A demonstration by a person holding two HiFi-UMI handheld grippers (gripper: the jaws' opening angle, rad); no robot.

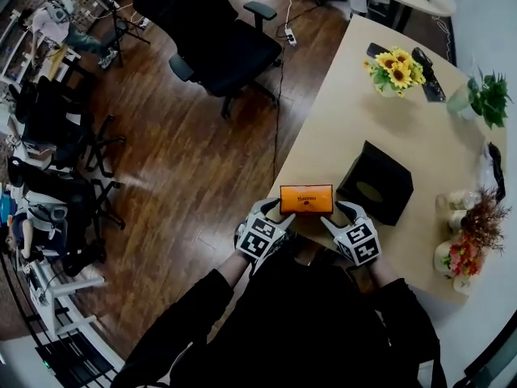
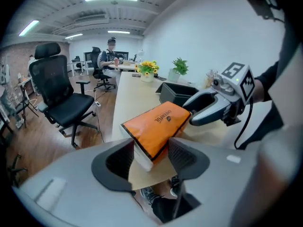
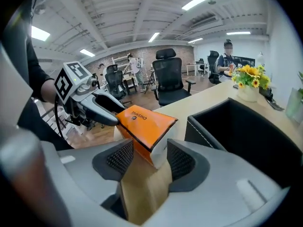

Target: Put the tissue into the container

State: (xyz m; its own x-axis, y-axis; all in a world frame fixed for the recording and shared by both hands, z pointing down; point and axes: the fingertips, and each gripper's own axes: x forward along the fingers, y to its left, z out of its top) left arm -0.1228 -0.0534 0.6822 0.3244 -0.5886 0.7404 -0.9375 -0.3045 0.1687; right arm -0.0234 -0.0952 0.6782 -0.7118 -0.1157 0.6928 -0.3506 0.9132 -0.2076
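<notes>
Hand-held grippers (image 1: 278,211) (image 1: 337,212) on "CHEERFUL" tissue pack (image 1: 306,198)

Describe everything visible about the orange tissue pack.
The tissue pack is a flat, rectangular soft pack in a glossy orange wrapper with dark edging, dark print on top and white end faces. It sits at the near edge of the table, just beside the black container. The left gripper and right gripper each clamp one end. Whether it rests on the table is unclear.
</notes>
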